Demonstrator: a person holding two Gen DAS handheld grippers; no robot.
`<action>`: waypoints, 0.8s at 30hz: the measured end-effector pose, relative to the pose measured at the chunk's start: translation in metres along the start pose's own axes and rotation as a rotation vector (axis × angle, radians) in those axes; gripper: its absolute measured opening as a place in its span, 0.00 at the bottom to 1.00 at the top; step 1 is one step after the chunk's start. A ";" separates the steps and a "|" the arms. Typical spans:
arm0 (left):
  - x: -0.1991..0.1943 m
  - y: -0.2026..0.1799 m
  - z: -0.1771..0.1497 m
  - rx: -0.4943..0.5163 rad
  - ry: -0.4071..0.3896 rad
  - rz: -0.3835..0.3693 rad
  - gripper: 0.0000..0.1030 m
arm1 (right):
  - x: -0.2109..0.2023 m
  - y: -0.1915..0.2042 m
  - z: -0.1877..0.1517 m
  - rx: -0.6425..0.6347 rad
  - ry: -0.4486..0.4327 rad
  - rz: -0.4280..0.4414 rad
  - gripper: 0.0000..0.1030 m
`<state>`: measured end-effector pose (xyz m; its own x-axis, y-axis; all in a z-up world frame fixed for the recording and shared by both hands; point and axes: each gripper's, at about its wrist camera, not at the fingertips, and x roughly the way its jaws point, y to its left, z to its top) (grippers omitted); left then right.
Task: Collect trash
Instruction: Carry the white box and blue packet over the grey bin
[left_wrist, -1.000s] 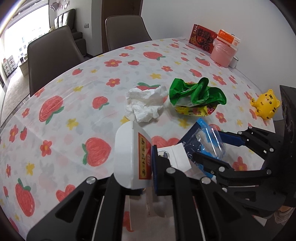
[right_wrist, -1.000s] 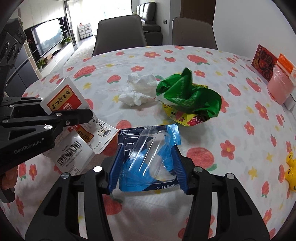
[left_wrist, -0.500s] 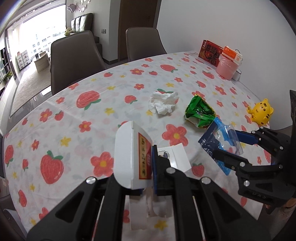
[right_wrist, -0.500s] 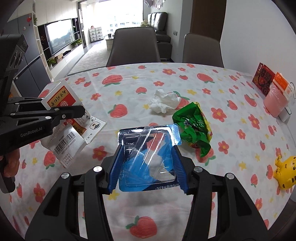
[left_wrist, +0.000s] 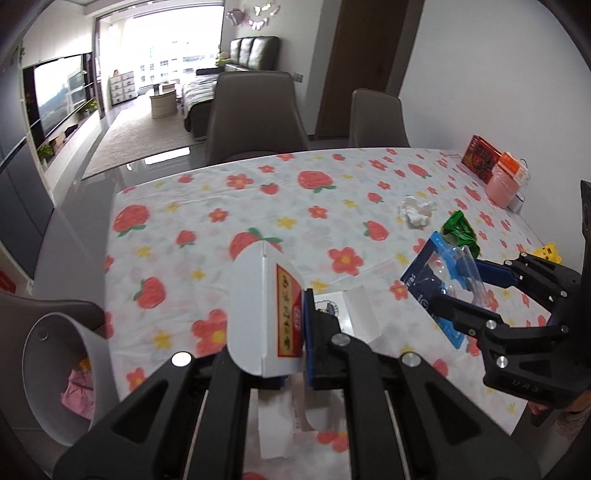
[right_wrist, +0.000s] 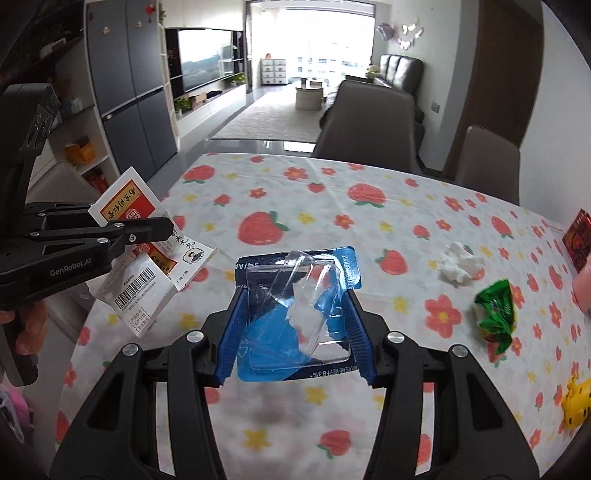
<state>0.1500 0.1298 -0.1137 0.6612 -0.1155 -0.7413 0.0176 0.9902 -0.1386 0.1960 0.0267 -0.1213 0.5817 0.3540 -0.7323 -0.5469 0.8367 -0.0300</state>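
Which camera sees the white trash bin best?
The left wrist view: the trash bin sits at its lower left, open mouth showing something pink inside. The right wrist view does not clearly show it, only pink bits at its lower-left edge.

glossy clear plastic blister pack (right_wrist: 295, 310) on blue card, matt white cardboard box (left_wrist: 264, 314), crumpled soft tissue (right_wrist: 460, 263), shiny green foil wrapper (right_wrist: 495, 312), smooth printed cloth on desk (right_wrist: 332, 221), matt black plastic tongs (right_wrist: 295, 325)
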 end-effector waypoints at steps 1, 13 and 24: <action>-0.008 0.014 -0.005 -0.021 -0.004 0.020 0.08 | 0.003 0.014 0.005 -0.021 -0.002 0.019 0.48; -0.102 0.174 -0.064 -0.249 -0.045 0.274 0.07 | 0.036 0.188 0.060 -0.247 -0.033 0.267 0.48; -0.141 0.258 -0.082 -0.361 -0.075 0.399 0.08 | 0.072 0.310 0.107 -0.376 -0.032 0.407 0.49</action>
<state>-0.0003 0.3952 -0.0993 0.6156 0.2825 -0.7357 -0.4956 0.8646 -0.0827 0.1332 0.3560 -0.1105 0.2930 0.6349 -0.7149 -0.9052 0.4249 0.0064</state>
